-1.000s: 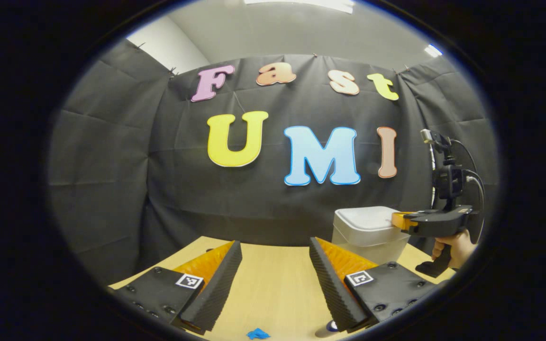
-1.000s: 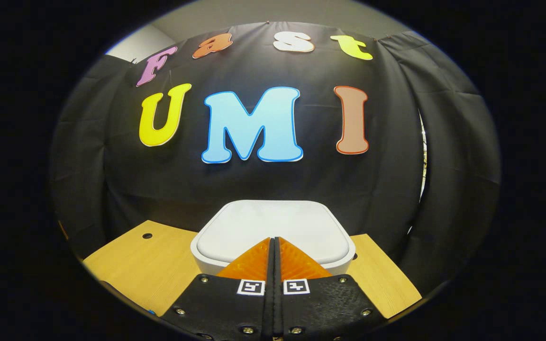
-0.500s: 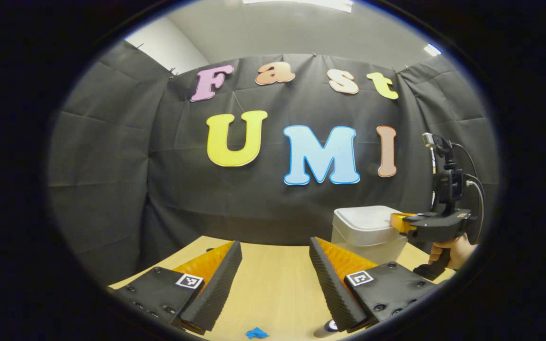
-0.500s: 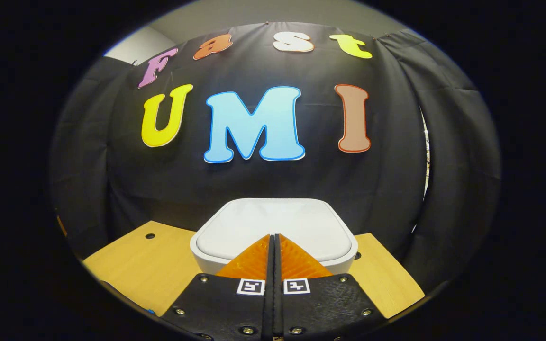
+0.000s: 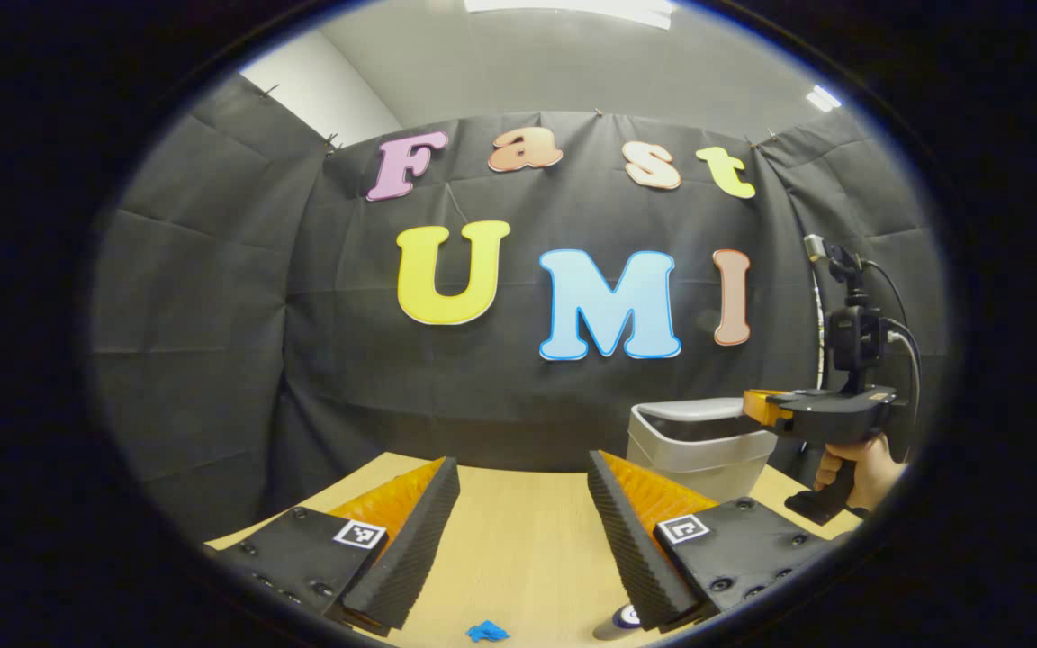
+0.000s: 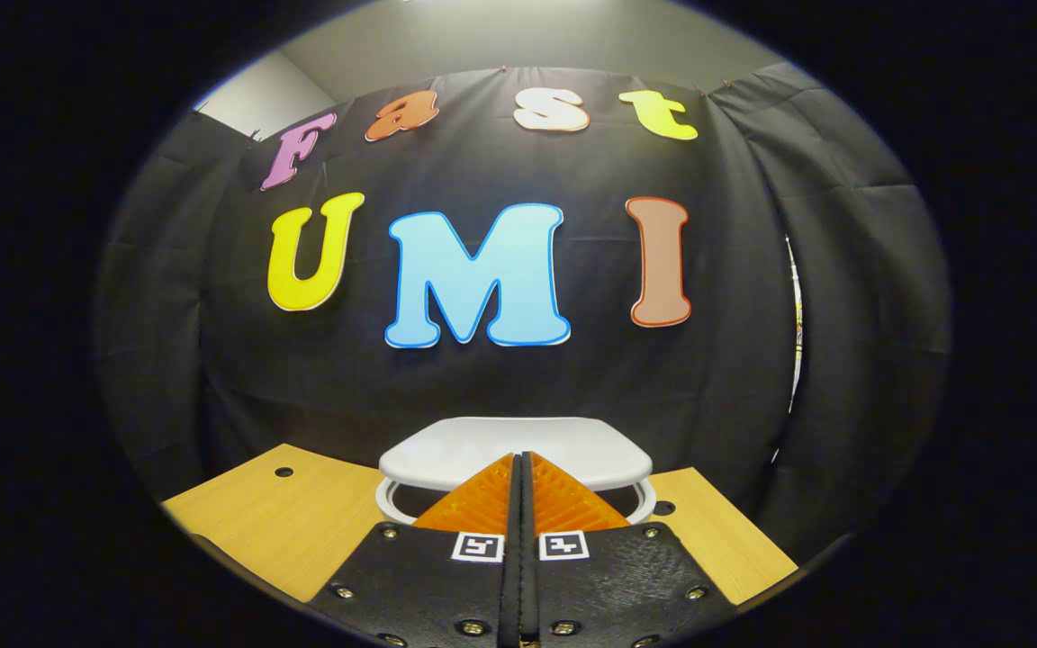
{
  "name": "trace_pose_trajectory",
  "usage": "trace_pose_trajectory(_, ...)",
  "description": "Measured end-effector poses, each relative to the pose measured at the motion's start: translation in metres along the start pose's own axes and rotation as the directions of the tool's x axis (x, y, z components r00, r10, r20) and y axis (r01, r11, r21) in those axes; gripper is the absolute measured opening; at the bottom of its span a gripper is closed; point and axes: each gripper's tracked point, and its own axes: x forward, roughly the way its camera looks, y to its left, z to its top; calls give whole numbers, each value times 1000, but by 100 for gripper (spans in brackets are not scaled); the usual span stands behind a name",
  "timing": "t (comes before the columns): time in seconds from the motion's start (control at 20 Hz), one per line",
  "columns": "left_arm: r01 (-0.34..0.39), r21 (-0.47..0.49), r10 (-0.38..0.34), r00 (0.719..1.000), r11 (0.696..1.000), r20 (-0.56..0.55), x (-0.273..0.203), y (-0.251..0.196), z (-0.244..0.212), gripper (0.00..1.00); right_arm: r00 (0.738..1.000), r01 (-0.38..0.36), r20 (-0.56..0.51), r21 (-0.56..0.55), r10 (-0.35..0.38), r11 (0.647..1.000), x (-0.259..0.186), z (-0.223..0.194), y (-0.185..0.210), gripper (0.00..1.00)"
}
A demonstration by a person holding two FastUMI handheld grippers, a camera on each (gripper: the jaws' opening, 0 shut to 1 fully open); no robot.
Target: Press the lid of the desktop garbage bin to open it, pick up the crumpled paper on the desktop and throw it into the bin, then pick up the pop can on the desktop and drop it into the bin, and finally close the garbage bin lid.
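The white desktop bin (image 5: pixel 697 457) stands at the table's back right, its lid (image 5: pixel 688 409) lifted a little with a dark gap under it. In the right gripper view the lid (image 6: pixel 482 445) hovers above the bin's rim (image 6: pixel 390 497), just past my shut right gripper (image 6: pixel 521 455), which holds nothing. A hand holds that right gripper (image 5: pixel 757 407) at the bin's near edge. My left gripper (image 5: pixel 523 461) is open over the table. A blue crumpled paper (image 5: pixel 488 632) lies below it, and the pop can's top (image 5: pixel 619 623) peeks out beside the right finger.
The wooden table (image 5: pixel 518 540) stretches ahead to the black cloth wall. A small round hole (image 6: pixel 283 472) sits in the tabletop left of the bin. The hand (image 5: pixel 861 472) grips the right gripper's handle at the far right.
The bin's lid, flat and closed before, has popped up off the rim. My right gripper dipped onto the lid and has lifted and tilted up. The left gripper has barely moved.
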Motion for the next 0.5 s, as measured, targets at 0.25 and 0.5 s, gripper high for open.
trace_pose_trajectory(0.25,5,-6,-5,1000,1000,5,-7,1,0,92,999,28,23,-4,-27,1000,-17,11,-11,0)
trace_pose_trajectory(0.5,13,-15,-13,1000,1000,0,-6,0,-5,94,998,38,50,-23,-36,999,-37,18,-12,0)
